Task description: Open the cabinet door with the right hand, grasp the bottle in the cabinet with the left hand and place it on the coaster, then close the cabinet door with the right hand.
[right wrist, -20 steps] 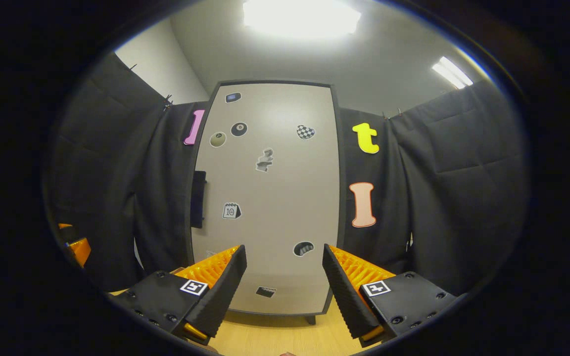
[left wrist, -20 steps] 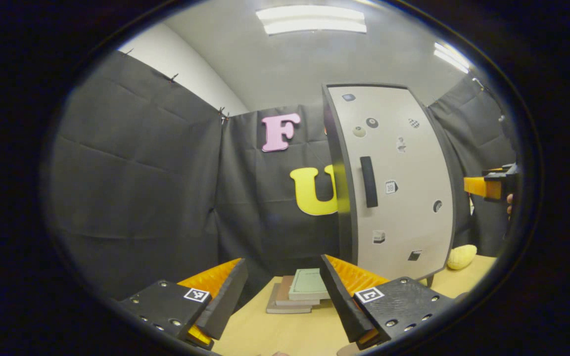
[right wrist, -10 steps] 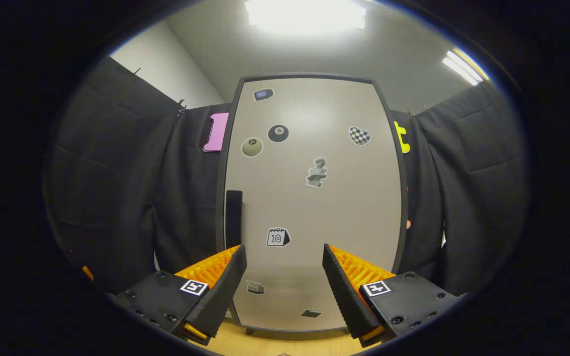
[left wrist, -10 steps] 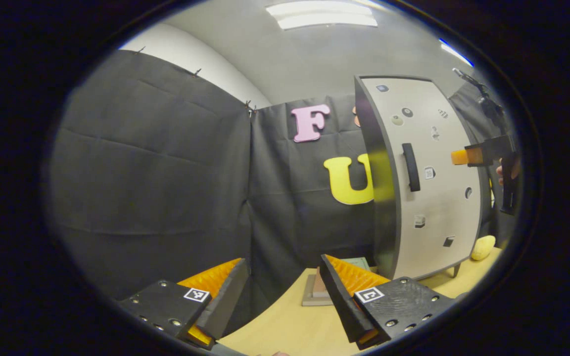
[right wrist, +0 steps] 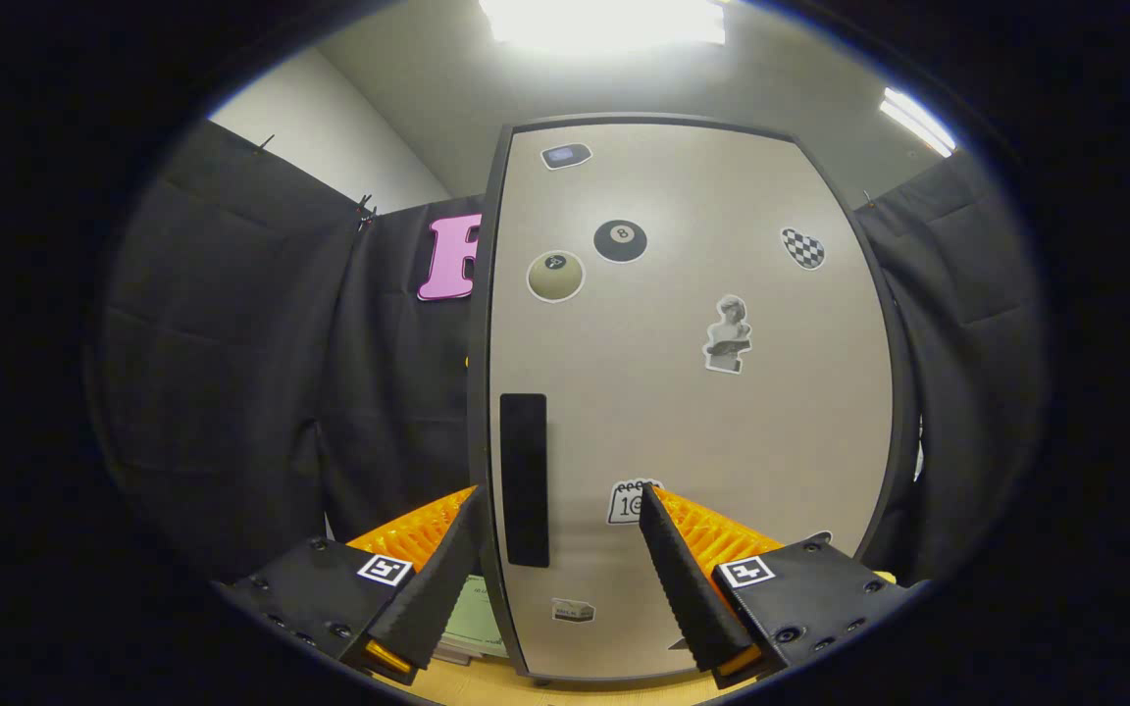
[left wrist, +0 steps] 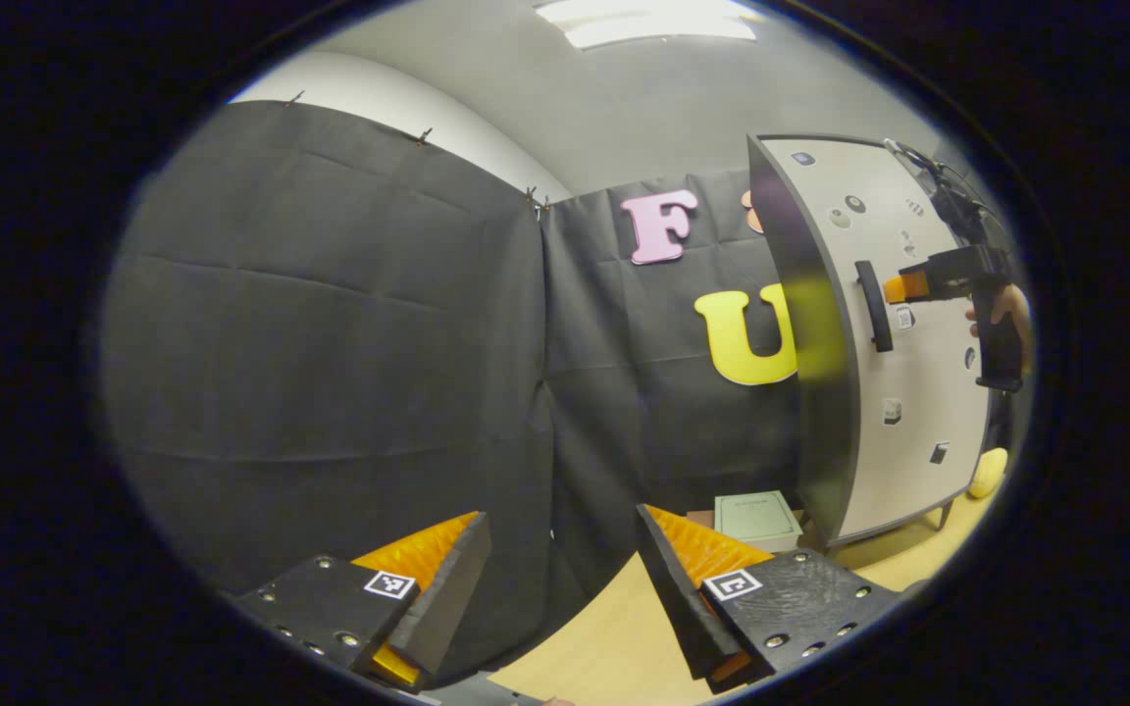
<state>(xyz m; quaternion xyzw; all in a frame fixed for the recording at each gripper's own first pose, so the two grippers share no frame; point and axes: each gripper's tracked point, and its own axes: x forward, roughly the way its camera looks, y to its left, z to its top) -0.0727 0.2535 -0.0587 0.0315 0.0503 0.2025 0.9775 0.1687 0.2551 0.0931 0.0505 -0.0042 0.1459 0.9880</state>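
My right gripper (right wrist: 560,549) is spread wide and empty, facing the tall beige cabinet door (right wrist: 693,392) with stickers; its long black handle (right wrist: 524,479) stands just ahead between my fingers, nearer the left one. My left gripper (left wrist: 560,579) also gapes wide, holding nothing, over the pale wooden table (left wrist: 604,647). Far to its right I see the door shut. Ahead of it lies a green book (left wrist: 757,519).
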